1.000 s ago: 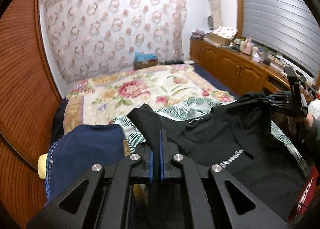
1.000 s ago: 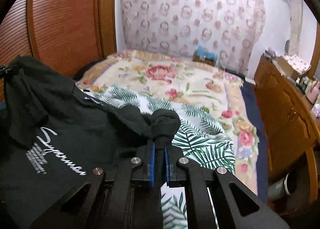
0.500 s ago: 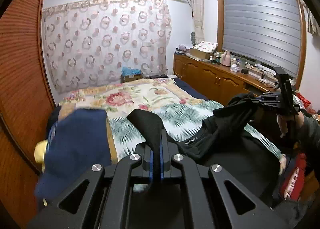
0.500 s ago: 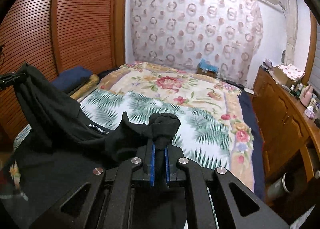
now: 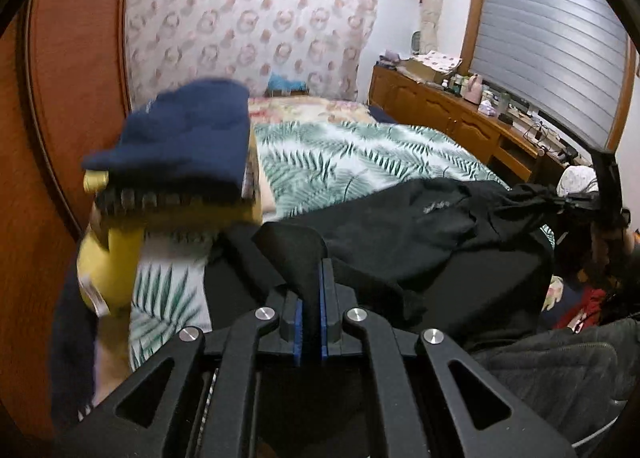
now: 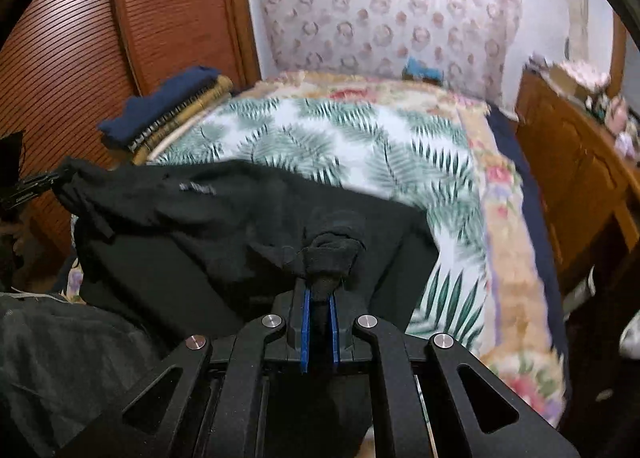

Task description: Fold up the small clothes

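Note:
A black T-shirt is stretched between my two grippers above the near end of the bed. My left gripper is shut on one bunched corner of it. My right gripper is shut on the other bunched corner. The shirt sags in a wide band between them, with a small white label showing. In the left wrist view the right gripper shows at the far right. In the right wrist view the left gripper shows at the far left edge.
The bed has a palm-leaf sheet over a floral quilt. A folded navy garment lies on a yellow pillow at the left. A wooden wardrobe stands left, a wooden dresser right. A dark jacket is close below.
Both grippers have pulled back toward the near end of the bed and lowered with the shirt. The shirt now hangs in a flatter band. Both views are blurred by motion.

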The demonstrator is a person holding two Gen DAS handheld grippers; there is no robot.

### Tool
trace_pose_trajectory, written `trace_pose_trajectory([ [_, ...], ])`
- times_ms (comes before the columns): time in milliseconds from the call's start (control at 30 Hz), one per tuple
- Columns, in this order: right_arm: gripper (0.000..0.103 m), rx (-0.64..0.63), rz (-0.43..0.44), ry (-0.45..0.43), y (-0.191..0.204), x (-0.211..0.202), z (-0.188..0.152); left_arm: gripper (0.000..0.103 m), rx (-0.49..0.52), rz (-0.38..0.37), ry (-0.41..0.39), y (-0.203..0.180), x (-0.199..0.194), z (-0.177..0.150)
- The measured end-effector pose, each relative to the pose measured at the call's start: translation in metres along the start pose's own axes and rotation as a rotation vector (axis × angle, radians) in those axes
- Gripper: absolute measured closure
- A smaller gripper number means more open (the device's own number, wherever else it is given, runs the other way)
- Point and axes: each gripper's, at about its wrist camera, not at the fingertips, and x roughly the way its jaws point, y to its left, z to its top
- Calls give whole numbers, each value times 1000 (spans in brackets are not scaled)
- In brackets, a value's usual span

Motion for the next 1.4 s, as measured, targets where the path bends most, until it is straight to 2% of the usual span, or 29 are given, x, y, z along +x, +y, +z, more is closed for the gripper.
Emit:
trace_pose_trajectory([
  [100,96,21,-15,-10,-3,-1,-10,98,-28,23,7,8,3,-9],
  [233,96,18,-36,-70,-1,-24,-2,98,-38,39,-79,16,-21,-5],
  [333,96,10,-49,-94,7,-39,-1,98,-19,66,-100,19,-34,-2],
  [433,96,12,-37,-67,13,-45,-14,98,-22,54,-107,20,-42,-5],
  [533,96,19,-20,-26,16,-41,-25,98,17,21,-136,11,-50,-1],
  [667,96,26,-10,-6,18,-35,-28,97,42,25,-156,4,-59,5],
  [700,96,28,-12,-8,17,-35,-26,94,48,37,-165,3,-62,7],
  [800,95,27,-22,-16,15,-38,-17,93,58,70,-185,1,-68,11],
  [833,95,23,-23,-21,16,-38,-14,91,59,71,-191,1,-69,12],
  [933,91,9,-31,-32,19,-34,-9,63,56,83,-205,3,-71,16],
  [1000,91,3,-30,-38,18,-35,-10,53,55,81,-212,5,-69,17],
  [1067,88,-8,-36,-43,19,-38,-9,38,35,79,-204,9,-63,19],
  [1100,87,-12,-35,-46,20,-39,-10,26,25,77,-204,11,-60,20],
  [1200,81,-13,-38,-46,18,-37,-8,22,0,66,-197,15,-47,23],
  [1333,74,-17,-52,-57,15,-36,-4,22,-4,81,-172,18,-26,26],
  [1400,66,-22,-60,-77,14,-37,-3,22,2,107,-164,19,-14,29],
])
